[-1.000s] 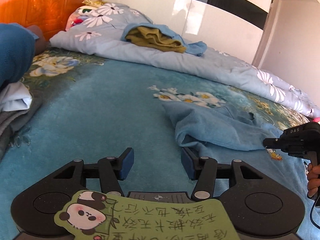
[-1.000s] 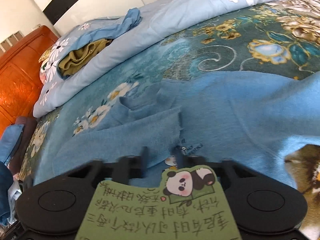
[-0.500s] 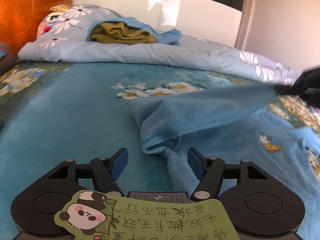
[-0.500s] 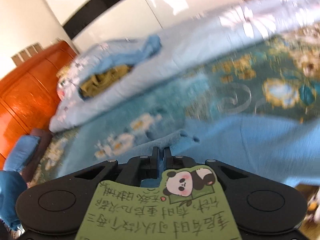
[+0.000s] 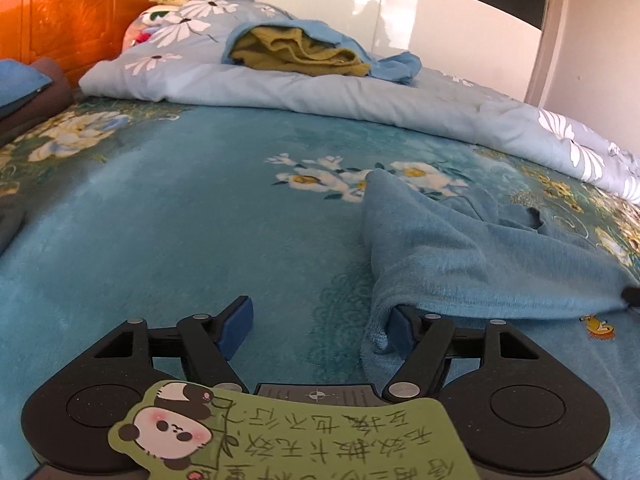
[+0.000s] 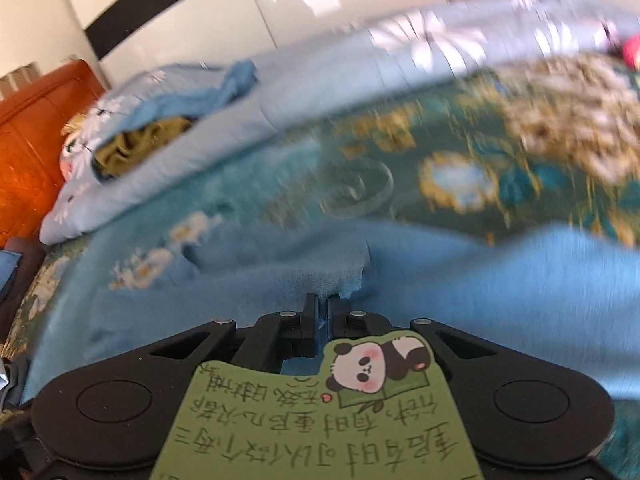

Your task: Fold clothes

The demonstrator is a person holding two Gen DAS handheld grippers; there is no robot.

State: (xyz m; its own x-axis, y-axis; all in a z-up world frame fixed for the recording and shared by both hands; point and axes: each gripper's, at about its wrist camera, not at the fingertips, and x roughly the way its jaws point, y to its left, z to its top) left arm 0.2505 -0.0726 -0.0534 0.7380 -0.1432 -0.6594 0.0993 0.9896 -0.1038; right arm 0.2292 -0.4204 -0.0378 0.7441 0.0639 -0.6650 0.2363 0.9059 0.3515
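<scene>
A light blue fleece garment point(image 5: 480, 264) lies on the teal floral bedspread point(image 5: 180, 240), with a small cartoon print point(image 5: 598, 325) near its front. My left gripper point(image 5: 318, 320) hovers low at the garment's left edge. Its jaws are opening, and the folded hem drapes over the right fingertip while only bedspread lies between the pads. My right gripper point(image 6: 323, 308) is shut on a pinched edge of the same garment point(image 6: 280, 280) and holds that fold stretched. In the left wrist view its black tip point(image 5: 633, 295) shows at the right edge.
A pale blue flowered quilt point(image 5: 360, 96) is bunched along the back of the bed, with olive-green clothing point(image 5: 304, 50) wrapped in blue cloth on top. An orange wooden headboard point(image 5: 80, 12) stands at the left, with folded dark and blue items point(image 5: 36, 92) beside it.
My left gripper has moved up to the garment's left edge and its jaws have widened. The right gripper has closed on the garment's edge and pulled the fold taut to the right.
</scene>
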